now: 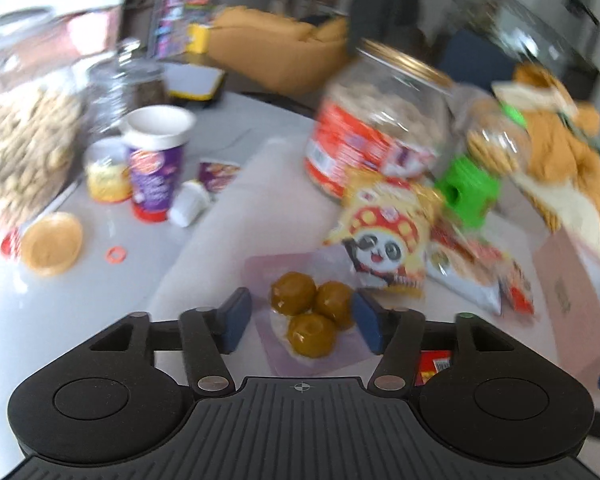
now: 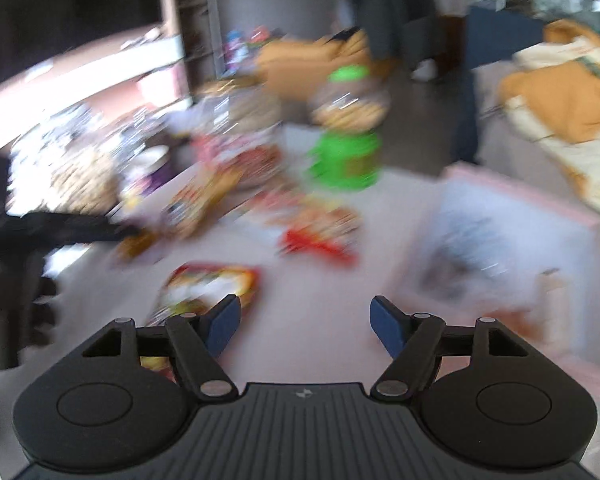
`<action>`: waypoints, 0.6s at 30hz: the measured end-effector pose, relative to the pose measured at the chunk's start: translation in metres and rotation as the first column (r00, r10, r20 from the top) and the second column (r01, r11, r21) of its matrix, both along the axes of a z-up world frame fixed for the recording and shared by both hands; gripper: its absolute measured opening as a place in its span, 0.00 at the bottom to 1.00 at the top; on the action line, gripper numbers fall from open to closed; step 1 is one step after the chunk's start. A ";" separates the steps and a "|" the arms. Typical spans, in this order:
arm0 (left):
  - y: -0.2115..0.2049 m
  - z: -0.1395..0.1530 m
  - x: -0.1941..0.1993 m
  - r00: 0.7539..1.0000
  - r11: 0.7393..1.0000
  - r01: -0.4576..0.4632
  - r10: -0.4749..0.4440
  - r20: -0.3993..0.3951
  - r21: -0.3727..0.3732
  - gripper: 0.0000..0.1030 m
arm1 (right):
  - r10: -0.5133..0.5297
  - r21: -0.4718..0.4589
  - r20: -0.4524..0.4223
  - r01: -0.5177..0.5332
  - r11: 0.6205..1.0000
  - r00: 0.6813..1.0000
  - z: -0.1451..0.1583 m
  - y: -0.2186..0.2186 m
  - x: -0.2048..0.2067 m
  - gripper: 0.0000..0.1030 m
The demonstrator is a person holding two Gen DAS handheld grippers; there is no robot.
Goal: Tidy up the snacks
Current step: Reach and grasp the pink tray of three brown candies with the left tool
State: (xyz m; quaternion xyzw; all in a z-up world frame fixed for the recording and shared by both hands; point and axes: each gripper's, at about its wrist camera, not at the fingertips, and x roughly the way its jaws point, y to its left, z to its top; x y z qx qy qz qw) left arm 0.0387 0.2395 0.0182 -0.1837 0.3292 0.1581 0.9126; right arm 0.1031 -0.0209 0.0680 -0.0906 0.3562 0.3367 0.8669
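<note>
1. My left tongs (image 1: 302, 318) are spread wide over a clear packet of three brown balls (image 1: 310, 314) lying on the desk (image 1: 100, 304); the blue pads flank the packet, and blur hides whether the right pad touches it.
2. Just beyond the packet lies a panda snack bag (image 1: 380, 240), with a red-labelled jar (image 1: 374, 128) behind it and a green-capped cookie jar (image 1: 486, 156) to the right.
3. On the left stand a purple cup (image 1: 156, 160) and a bag of peanuts (image 1: 20, 152).
4. My right tongs (image 2: 304, 326) are wide open and hold nothing, hanging above bare desk.
5. A red and yellow snack packet (image 2: 208, 288) lies by their left pad; a pink box (image 2: 500, 240) sits to the right.
</note>
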 end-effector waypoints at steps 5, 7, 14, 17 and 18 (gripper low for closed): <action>-0.033 -0.008 0.011 0.990 0.966 0.137 -0.125 -0.070 0.220 0.71 | 0.044 -0.043 -0.048 -0.046 0.998 0.998 -0.027 0.026 -0.016 0.70; -0.032 -0.009 0.003 0.986 0.963 0.168 -0.159 -0.058 0.212 0.67 | 0.044 -0.061 -0.049 -0.047 0.997 0.998 -0.033 0.028 -0.020 0.70; -0.042 -0.008 -0.049 0.968 0.942 0.249 -0.245 -0.046 0.224 0.24 | 0.033 -0.067 -0.036 -0.035 0.997 0.999 -0.034 0.020 -0.030 0.70; -0.041 -0.005 -0.069 0.970 0.951 0.243 -0.242 -0.030 0.192 0.24 | 0.035 -0.054 -0.026 -0.036 0.998 0.999 -0.029 0.018 -0.031 0.70; -0.037 -0.003 -0.071 0.973 0.960 0.229 -0.231 -0.008 0.159 0.24 | 0.033 -0.056 -0.021 -0.034 0.998 0.999 -0.028 0.019 -0.031 0.70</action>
